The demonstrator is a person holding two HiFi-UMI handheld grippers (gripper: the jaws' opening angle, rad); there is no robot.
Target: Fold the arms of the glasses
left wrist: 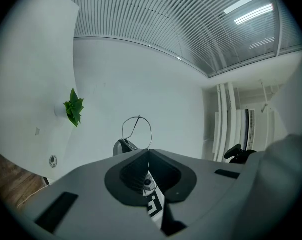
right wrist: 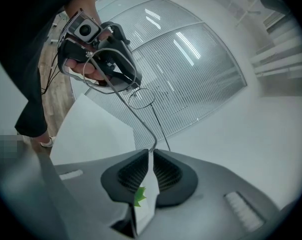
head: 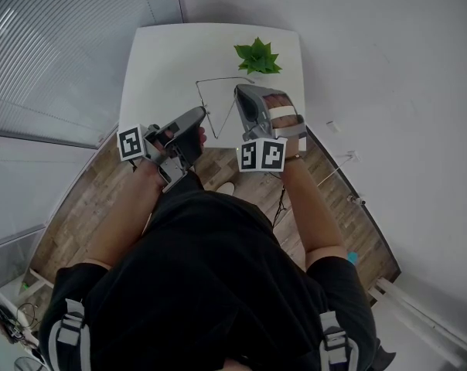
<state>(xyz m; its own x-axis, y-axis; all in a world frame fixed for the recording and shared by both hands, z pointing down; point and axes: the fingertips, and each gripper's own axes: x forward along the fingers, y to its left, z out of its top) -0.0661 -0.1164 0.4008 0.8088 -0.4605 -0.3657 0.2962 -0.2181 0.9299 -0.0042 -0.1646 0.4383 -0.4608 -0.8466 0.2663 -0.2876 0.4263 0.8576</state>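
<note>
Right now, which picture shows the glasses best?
The right gripper view: the glasses stretch clearly from the left gripper to its own jaws. The head view shows only thin lines over the white table; the left gripper view shows just one wire loop.

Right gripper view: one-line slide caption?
Right claw pinches one arm of the wire glasses; left claw grips their far end.
</note>
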